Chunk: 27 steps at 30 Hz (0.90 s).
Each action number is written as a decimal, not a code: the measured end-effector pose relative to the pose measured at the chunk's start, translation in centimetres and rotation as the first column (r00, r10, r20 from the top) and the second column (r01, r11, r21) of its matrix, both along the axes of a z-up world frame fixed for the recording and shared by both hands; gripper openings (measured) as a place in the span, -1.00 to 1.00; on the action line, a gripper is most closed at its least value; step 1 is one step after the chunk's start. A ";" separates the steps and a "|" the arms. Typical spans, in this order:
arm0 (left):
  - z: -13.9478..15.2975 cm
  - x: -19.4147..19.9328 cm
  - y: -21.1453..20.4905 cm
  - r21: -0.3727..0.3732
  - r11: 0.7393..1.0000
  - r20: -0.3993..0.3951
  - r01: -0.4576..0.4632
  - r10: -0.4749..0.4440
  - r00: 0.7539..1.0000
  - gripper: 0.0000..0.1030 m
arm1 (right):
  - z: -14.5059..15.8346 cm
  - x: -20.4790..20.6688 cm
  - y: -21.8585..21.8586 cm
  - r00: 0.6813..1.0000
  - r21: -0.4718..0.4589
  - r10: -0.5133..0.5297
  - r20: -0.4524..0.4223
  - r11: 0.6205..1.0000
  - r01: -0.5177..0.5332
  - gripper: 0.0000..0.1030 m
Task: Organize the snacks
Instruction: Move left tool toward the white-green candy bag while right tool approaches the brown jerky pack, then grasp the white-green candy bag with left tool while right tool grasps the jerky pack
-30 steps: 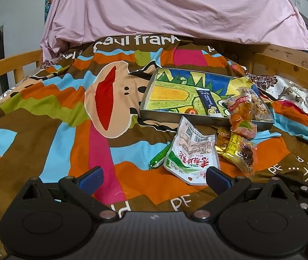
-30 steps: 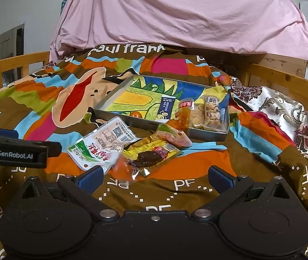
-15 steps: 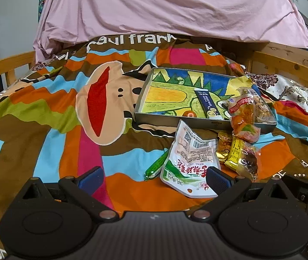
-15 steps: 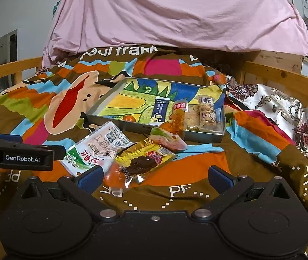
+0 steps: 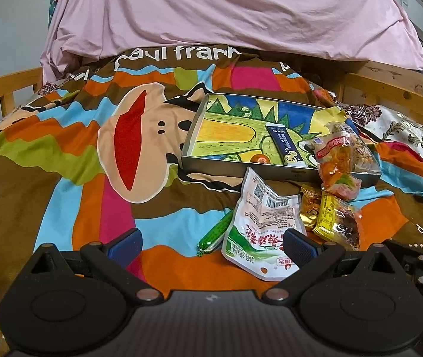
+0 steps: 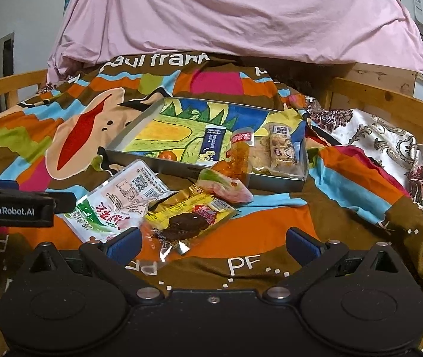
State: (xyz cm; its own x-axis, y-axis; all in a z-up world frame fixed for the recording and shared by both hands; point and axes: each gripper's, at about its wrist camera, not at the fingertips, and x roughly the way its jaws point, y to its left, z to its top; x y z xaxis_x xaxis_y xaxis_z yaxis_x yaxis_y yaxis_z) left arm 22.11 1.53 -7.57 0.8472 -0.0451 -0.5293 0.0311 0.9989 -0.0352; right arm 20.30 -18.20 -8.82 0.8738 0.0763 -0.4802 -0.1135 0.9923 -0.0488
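Snack packets [image 6: 178,220] lie just ahead of both wide-open, empty hand-held grippers [image 6: 212,242].

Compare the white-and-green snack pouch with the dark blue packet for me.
The white-and-green flat snack pouch lies on the colourful blanket, outside the shallow metal tray; the dark blue slim packet lies inside the tray. The pouch is broad, crinkled and partly curled up at its far end; the packet is narrow and flat. The pouch is mostly white with red characters; the packet is dark blue with pale print. Both look sealed, and neither is gripped.
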 end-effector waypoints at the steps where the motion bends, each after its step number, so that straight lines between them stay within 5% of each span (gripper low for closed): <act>1: 0.0 0.1 0.1 -0.004 1.000 0.000 -0.002 0.002 1.000 0.99 | 0.0 0.1 0.1 1.000 0.000 -0.001 0.001 1.000 0.001 0.99; 17: -0.1 1.8 0.0 0.004 1.000 0.029 0.008 -0.008 1.000 0.99 | 0.3 3.4 -0.5 0.999 0.044 -0.037 0.020 0.998 0.036 0.99; 27: -0.7 2.4 0.1 0.032 0.998 0.029 0.055 -0.056 0.998 0.99 | -1.2 8.7 -0.3 0.995 0.121 -0.042 -0.092 0.991 0.053 0.99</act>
